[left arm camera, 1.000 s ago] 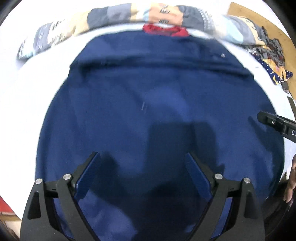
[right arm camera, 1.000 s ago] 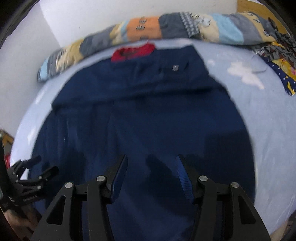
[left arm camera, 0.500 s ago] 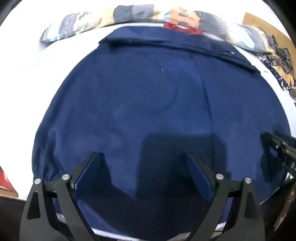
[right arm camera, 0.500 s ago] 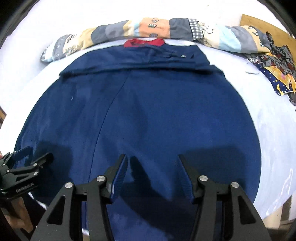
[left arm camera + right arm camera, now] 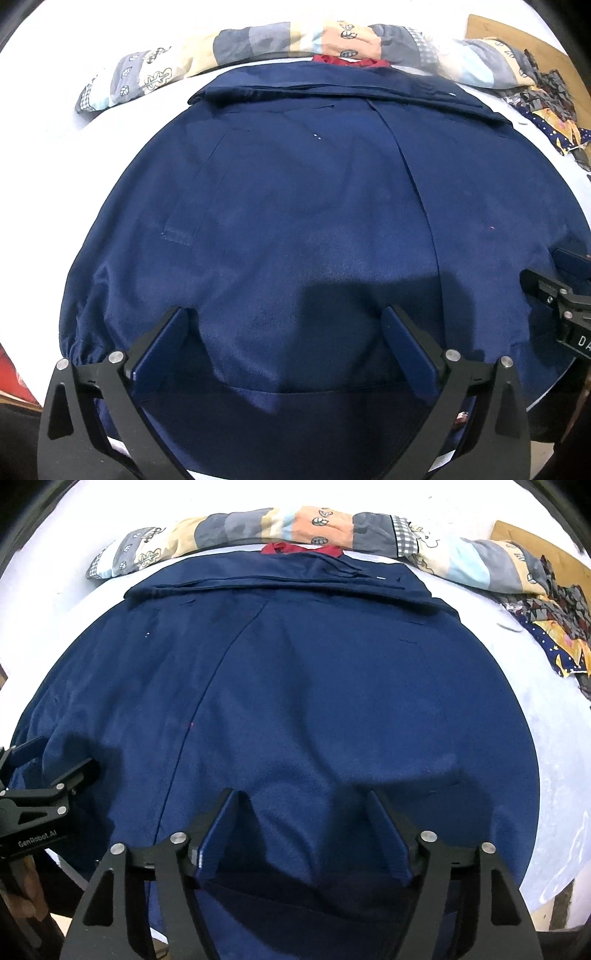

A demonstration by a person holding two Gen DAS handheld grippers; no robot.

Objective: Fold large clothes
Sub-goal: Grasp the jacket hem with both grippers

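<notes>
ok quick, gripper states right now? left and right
Left gripper: jaws open, holding nothing, over the near hem of the navy garment.
Right gripper: jaws open, holding nothing, over the same hem.

You have a white-sheeted bed (image 5: 554, 746) carrying the navy garment (image 5: 314, 701) spread flat, a patchwork quilt roll (image 5: 295, 528) along its far edge, and a crumpled patterned cloth (image 5: 554, 627) at the far right.

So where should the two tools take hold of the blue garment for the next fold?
Probably at the near hem of the garment, one tool towards each near corner, coming in from the bed's near edge. The hem hangs over that edge right under the open left tool and right tool.
</notes>
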